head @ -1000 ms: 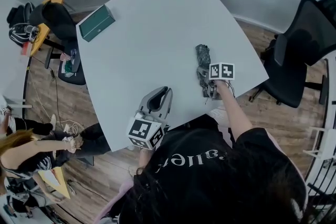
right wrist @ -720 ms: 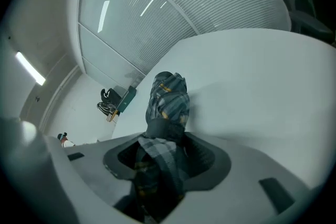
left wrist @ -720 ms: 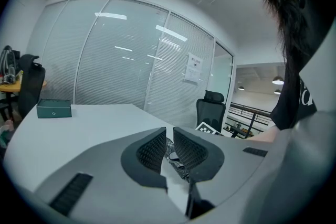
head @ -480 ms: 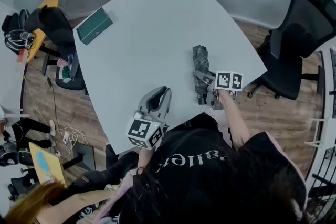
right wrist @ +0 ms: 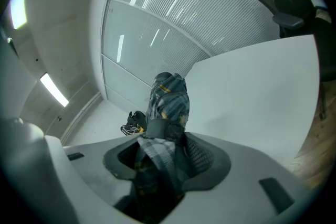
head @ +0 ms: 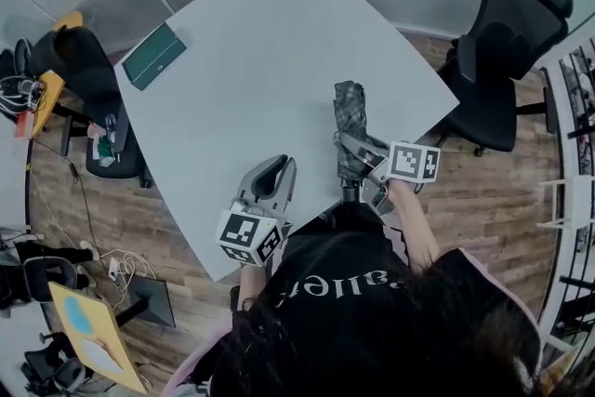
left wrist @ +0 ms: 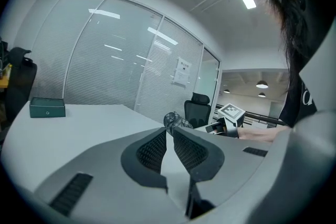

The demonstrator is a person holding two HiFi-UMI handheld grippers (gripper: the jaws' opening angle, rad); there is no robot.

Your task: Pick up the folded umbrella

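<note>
Spotter: Progress on the pickup, starting from the table [head: 260, 60]?

Operator: Grasp is done. The folded umbrella [head: 347, 112] is gripped and, as I judge it, lifted just clear above the table's near edge, with its handle end past that edge. What is left is at most raising it further and holding it steady.

Spotter: And the right gripper [head: 356, 149]?

Operator: It sits at the table's near edge, aimed across the table and tipped slightly down. Its fingers [right wrist: 205, 157] are clenched on the umbrella's plaid fabric, which sticks out beyond them.

Spotter: And the left gripper [head: 277, 170]?

Operator: Low over the table's near edge, well apart from the umbrella, nearly level. Its fingers [left wrist: 152, 150] are pressed together on nothing.
</note>
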